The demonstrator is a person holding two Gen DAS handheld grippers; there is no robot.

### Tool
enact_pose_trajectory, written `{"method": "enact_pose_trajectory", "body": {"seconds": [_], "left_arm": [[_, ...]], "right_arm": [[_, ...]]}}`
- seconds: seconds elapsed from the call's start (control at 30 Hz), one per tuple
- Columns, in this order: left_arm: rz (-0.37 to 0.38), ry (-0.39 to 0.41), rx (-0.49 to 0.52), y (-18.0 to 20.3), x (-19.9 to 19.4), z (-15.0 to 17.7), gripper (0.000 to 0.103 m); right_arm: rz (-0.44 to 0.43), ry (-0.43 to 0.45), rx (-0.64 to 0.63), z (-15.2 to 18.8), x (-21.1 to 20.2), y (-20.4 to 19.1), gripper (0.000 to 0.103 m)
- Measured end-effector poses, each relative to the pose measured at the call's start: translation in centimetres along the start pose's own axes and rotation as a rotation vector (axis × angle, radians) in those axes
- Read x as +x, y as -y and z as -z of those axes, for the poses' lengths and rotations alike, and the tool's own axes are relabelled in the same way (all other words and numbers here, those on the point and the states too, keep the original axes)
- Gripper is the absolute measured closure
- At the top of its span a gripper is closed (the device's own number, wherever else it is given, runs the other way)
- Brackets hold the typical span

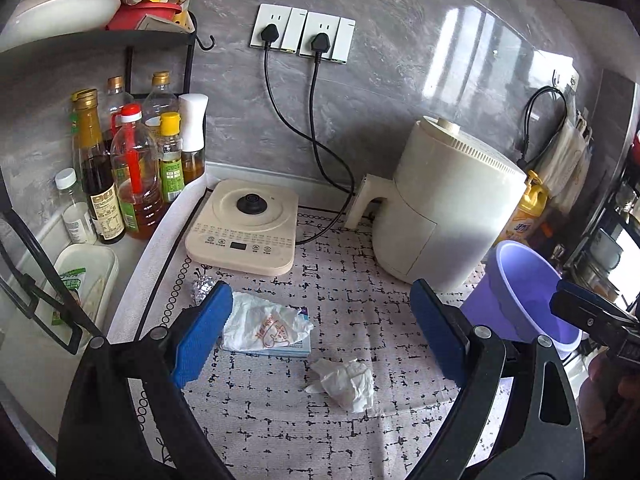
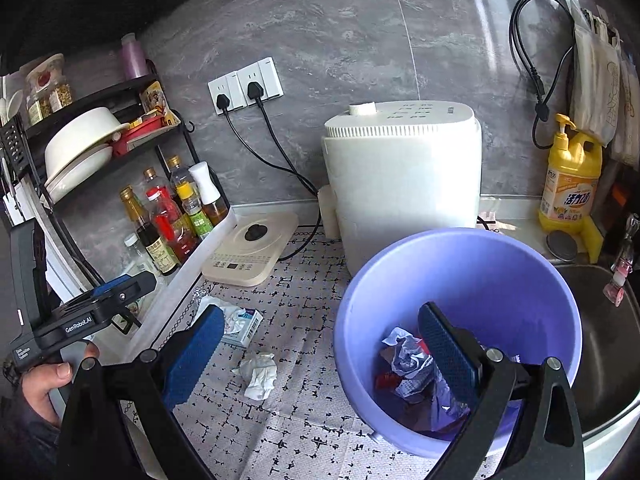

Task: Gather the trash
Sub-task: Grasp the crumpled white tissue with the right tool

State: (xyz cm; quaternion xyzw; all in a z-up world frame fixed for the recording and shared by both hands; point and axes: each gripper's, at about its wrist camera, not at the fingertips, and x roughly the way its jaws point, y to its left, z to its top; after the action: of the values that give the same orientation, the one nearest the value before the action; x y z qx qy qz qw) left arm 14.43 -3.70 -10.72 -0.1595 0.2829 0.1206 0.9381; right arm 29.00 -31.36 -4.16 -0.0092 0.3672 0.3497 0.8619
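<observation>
- The crumpled white tissue (image 1: 344, 382) lay loose on the patterned mat (image 1: 360, 320), a creased wad with folded edges, at about 6 o'clock from the kettle base (image 1: 244, 228).
- A second piece of trash, a wrinkled white wrapper (image 1: 266, 322) with red print, rested on a small blue-edged box (image 1: 276, 346), at 10 o'clock from the tissue and just beside it.
- A small ball of foil (image 1: 203, 286) sat at 11 o'clock from the wrapper, near the mat's border.
- The left gripper (image 1: 320, 328) stood released, its blue pads (image 1: 204, 336) spread wide with nothing between them; the tissue lay on the mat below the gap, apart from both pads.
- The right gripper (image 2: 320, 352) was also unclenched, and its right pad hung in front of the purple bucket (image 2: 400, 264), gripping nothing.
- Only the right wrist view looked into the bucket: crumpled paper and red and dark wrappers (image 2: 412, 372) lay at its bottom.
- That view also showed a hand (image 2: 40, 384) holding the left gripper's body at 9 o'clock, a yellow detergent bottle (image 2: 570, 180) and a sink (image 2: 612, 360) at 3 o'clock.
- The left wrist view showed the oil bottles (image 1: 132, 172) closer and only the bucket's rim at 3 o'clock, beside the white air fryer (image 1: 444, 208).
</observation>
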Motion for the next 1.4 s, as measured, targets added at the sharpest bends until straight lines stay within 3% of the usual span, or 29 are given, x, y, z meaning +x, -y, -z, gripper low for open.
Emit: {"method": "enact_pose_trajectory", "body": {"seconds": [0.27, 0.5, 0.8, 1.13, 1.17, 1.23, 1.27, 1.3, 1.37, 1.4], "left_arm": [[-0.015, -0.016, -0.001, -4.3, 0.6, -0.3, 0.014], [0.012, -0.085, 0.031, -7.0, 2.6, 0.1, 0.015], [0.049, -0.208, 0.085, -9.3, 7.6, 0.8, 0.043], [0.114, -0.310, 0.146, -10.3, 12.6, 0.6, 0.050], [0.126, -0.324, 0.155, -10.2, 13.1, 0.6, 0.050], [0.142, -0.371, 0.171, -9.8, 14.5, 1.3, 0.050], [0.151, -0.407, 0.170, -9.7, 15.3, 1.8, 0.051], [0.160, -0.435, 0.160, -9.7, 16.0, 2.3, 0.057], [0.164, -0.457, 0.153, -9.6, 16.6, 3.1, 0.067], [0.159, -0.456, 0.154, -9.6, 16.7, 3.3, 0.077]], "right_arm": [[-0.023, -0.026, -0.035, -0.3, 3.3, -4.6, 0.008], [-0.016, -0.086, -0.046, 0.8, 6.7, -7.2, 0.008], [0.021, -0.231, -0.015, 4.8, 12.7, -8.1, 0.018], [0.108, -0.369, 0.052, 8.1, 17.7, -7.8, 0.023], [0.123, -0.386, 0.045, 8.3, 18.1, -7.8, 0.027], [0.129, -0.460, 0.034, 8.9, 19.6, -7.7, 0.047], [0.116, -0.498, 0.044, 9.2, 20.3, -7.5, 0.069], [0.112, -0.516, 0.058, 9.4, 20.7, -7.3, 0.078], [0.117, -0.509, 0.049, 9.2, 20.7, -7.3, 0.084], [0.116, -0.506, 0.038, 9.0, 20.7, -7.4, 0.085]]}}
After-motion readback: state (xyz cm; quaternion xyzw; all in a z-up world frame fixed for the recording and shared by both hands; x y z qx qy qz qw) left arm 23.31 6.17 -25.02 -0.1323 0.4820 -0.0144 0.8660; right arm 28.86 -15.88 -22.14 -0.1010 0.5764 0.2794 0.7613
